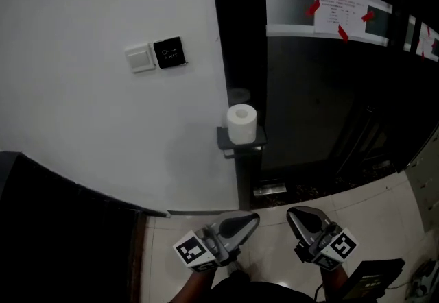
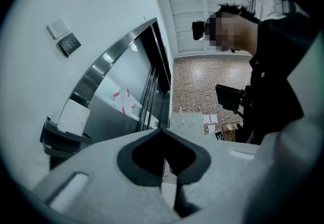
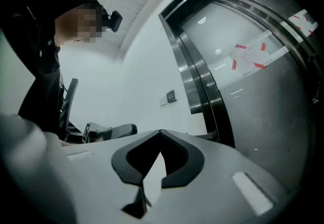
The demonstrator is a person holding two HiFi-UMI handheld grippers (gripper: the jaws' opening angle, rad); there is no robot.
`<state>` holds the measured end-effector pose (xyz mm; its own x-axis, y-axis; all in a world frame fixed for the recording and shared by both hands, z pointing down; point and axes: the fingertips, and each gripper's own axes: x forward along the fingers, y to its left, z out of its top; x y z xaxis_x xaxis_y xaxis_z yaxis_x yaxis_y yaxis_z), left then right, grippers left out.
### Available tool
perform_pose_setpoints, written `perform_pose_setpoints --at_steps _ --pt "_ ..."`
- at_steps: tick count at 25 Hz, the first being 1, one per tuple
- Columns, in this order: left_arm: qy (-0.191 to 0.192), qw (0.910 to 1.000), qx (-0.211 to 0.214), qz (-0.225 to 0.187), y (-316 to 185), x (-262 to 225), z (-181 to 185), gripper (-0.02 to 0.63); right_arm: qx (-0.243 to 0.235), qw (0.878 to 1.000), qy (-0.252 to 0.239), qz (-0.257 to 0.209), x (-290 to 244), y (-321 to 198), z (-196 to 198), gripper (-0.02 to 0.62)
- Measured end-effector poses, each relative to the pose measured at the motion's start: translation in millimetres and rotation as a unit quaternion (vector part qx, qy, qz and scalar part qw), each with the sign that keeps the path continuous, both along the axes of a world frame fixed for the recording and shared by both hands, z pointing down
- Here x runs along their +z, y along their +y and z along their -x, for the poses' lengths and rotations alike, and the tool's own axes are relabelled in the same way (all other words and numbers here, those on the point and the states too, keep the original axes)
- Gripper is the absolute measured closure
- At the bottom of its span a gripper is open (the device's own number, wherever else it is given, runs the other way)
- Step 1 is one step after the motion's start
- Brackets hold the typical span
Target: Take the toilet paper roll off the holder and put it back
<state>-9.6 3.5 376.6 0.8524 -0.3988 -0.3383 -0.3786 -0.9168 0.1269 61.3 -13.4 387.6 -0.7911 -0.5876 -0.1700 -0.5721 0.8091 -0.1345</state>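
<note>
White toilet paper roll [image 1: 241, 122]: it stands upright on a dark holder [image 1: 225, 138]. The holder is a small bracket fixed where the white wall [image 1: 103, 130] meets a dark metal door frame [image 1: 236, 34]. Nothing touches the roll.
Left gripper [image 1: 238, 225]: it sits low in the head view, below the roll and well apart from it. Its jaws are together with nothing between them. In its own view the roll appears off to the left, on the holder.
Right gripper [image 1: 306, 219]: it is just beside the left one, equally low. Its jaws are pressed together and empty, pointing towards the glass door [image 1: 322, 110].
Wall fittings: a white switch [image 1: 140, 58] and a dark square panel [image 1: 169, 53] sit above and to the left of the roll.
Door notice: a sheet of paper [image 1: 339, 14] is stuck to the glass with red tape.
Step in hand: this looks like the very start of the task. The roll has not been taken off and neither gripper is near it.
Next move: one gripper needs to rise and reach forward to the roll, then open its jaws wide enough to span it. The paper is soft, so it should close gently on the sides before lifting the roll clear. Whether a peg holds the roll cannot be told.
</note>
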Motion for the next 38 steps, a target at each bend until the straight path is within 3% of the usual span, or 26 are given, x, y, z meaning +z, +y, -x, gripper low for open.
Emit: perform_pose_setpoints --at_steps 4,9,16,26,34,38 --pt "0.008 0.9999 0.006 0.003 -51.5 -3.6 28.7 0.609 0.024 0.999 -0.001 -0.021 -8.2 -54.2 20.2 0.597" --pt "0.018 0.9997 0.009 0.016 -91.9 -4.4 43.8 0.609 0.012 1.000 0.001 -0.011 -1.0 -95.4 38.5 0.597" --pt "-0.019 0.9996 -0.021 0.007 -128.2 -9.3 35.6 0.609 -0.030 1.000 -0.003 0.009 0.4 -130.7 41.5 0.597" --pt "-0.035 0.9981 -0.050 0.002 -154.7 -13.9 13.7 0.609 -0.039 0.999 0.015 0.003 -0.6 -176.5 28.3 0.597" --pt "-0.030 0.9989 -0.035 0.007 -172.1 -14.9 29.2 0.609 -0.021 1.000 -0.001 0.009 -8.2 -200.1 48.2 0.597" --pt "-0.005 0.9996 -0.026 0.005 -179.8 -21.6 42.4 0.609 -0.005 1.000 0.000 0.007 -3.6 -211.8 55.9 0.594"
